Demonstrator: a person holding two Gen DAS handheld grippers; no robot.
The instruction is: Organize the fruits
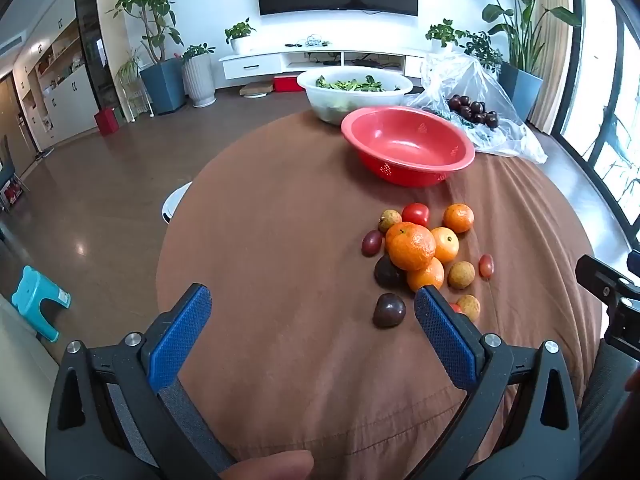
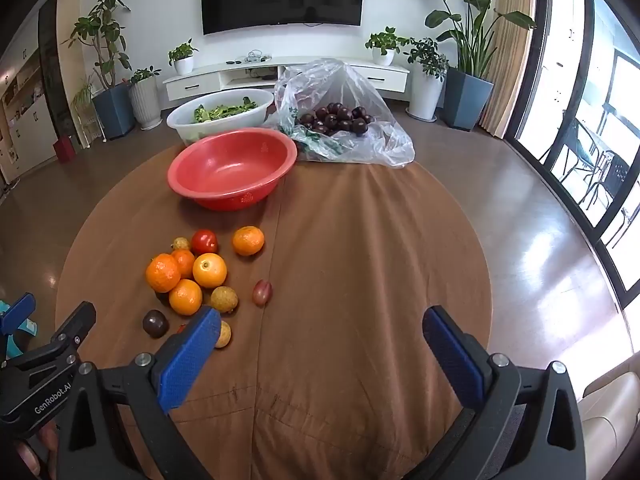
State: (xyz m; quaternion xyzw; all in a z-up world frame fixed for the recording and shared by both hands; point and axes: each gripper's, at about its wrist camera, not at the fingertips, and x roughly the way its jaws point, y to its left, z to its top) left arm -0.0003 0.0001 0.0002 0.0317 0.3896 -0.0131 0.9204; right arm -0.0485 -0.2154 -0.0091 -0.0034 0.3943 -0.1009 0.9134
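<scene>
A pile of fruit lies on the brown tablecloth: oranges (image 1: 412, 246) (image 2: 163, 273), a red tomato (image 1: 415, 213) (image 2: 204, 241), dark plums (image 1: 389, 310) (image 2: 155, 323), small tan fruits (image 1: 461, 275) (image 2: 224, 299) and reddish oval ones (image 1: 486, 265) (image 2: 262, 292). An empty red bowl (image 1: 408, 146) (image 2: 232, 168) stands beyond the pile. My left gripper (image 1: 312, 300) is open and empty, just near of the pile, with its right finger beside the nearest fruits. My right gripper (image 2: 320, 320) is open and empty, to the right of the pile.
A white bowl of green leaves (image 1: 354, 94) (image 2: 220, 114) and a clear plastic bag holding dark plums (image 1: 476, 110) (image 2: 340, 120) sit at the table's far edge. The table (image 2: 360, 260) is round; floor lies all around it.
</scene>
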